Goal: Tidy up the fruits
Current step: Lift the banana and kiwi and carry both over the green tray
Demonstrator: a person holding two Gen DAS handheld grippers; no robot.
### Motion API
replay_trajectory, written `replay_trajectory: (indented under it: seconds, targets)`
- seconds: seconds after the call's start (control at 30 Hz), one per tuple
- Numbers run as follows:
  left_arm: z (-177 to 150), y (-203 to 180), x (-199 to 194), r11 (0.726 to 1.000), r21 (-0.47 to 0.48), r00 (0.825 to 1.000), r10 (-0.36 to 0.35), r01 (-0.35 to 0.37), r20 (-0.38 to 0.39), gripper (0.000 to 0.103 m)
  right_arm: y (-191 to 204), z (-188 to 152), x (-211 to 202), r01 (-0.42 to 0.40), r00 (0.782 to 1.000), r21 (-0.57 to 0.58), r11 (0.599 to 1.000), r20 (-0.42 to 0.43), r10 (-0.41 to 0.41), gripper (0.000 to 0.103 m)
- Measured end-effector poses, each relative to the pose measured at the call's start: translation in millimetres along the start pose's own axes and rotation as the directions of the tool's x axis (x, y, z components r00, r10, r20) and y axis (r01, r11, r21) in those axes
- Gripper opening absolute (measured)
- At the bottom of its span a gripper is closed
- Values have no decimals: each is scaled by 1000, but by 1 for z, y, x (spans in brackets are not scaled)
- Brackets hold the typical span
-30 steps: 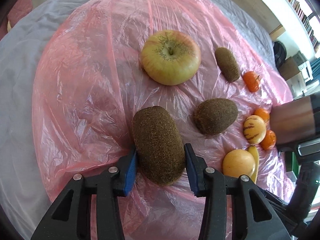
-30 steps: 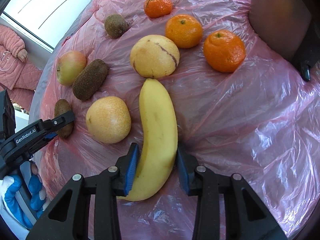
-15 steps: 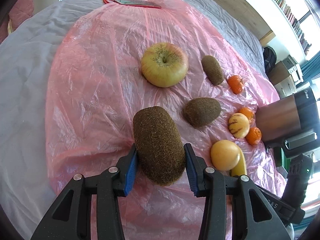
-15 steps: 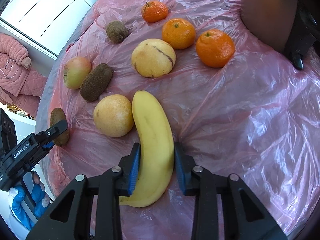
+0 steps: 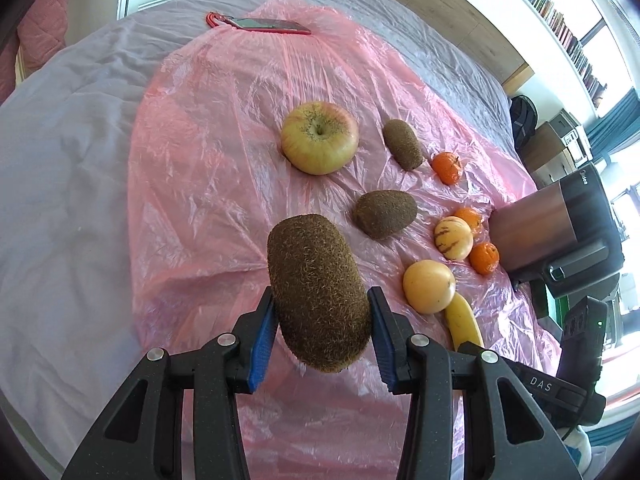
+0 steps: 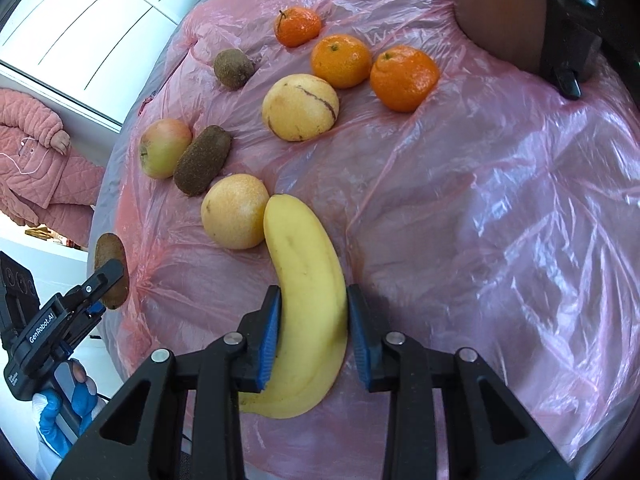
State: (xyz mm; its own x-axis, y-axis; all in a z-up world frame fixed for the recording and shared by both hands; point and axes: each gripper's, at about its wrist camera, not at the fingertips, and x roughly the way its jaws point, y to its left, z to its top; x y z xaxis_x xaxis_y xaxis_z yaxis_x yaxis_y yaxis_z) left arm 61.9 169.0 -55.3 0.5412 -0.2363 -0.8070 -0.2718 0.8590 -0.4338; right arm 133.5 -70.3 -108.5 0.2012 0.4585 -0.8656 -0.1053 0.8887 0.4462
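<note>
While the left gripper (image 5: 322, 320) clamped a kiwi (image 5: 318, 292), the right gripper (image 6: 314, 324) pinched a banana (image 6: 306, 300).

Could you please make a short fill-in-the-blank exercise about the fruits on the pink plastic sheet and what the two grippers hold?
1. The left gripper is shut on a ____.
2. The right gripper is shut on the ____.
3. The number of orange mandarins on the pink plastic sheet is ____.
4. The only fruit with a stem dimple facing up in the left wrist view is the ____.

Missing words: kiwi; banana; three; apple
</note>
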Motion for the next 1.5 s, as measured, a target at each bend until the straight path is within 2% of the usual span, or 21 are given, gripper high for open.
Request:
replay_trajectory:
  seconds: [0.13, 0.33, 0.57, 0.77, 0.87, 1.03, 1.27, 1.5]
  targets:
    - [-3, -1, -6, 1000, 5, 1000, 1, -1, 7, 38, -1, -3, 2, -5, 1000, 6, 1000, -23, 5, 29]
    - [-5, -1, -11, 1000, 7, 1000, 0, 0, 12, 38, 15, 0, 11, 75, 994, -104, 992, -71, -82, 29]
    - [-7, -3, -13, 1000, 30, 1000, 9, -10, 16, 38, 36, 0, 28, 172, 970, -271, 947, -120, -210, 30]
    - [-10, -8, -19, 998, 66, 999, 17, -19, 29, 38, 48, -1, 30, 206, 961, -347, 915, -102, -255, 28]
    - [-12, -10, -23, 997, 76, 999, 13, -15, 35, 38, 47, -4, 23, 199, 966, -340, 919, -90, -243, 27]
    - [-15, -14, -31, 996, 89, 999, 10, -15, 47, 38, 34, -9, 6, 151, 979, -279, 948, -91, -183, 27]
    - [-21, -19, -41, 995, 99, 999, 4, -10, 54, 38, 3, -19, -20, 54, 994, -159, 986, -90, -69, 27]
    - [-27, -30, -55, 990, 139, 998, -3, -7, 70, 38, -21, -32, -54, -49, 998, -69, 996, -44, 46, 27]
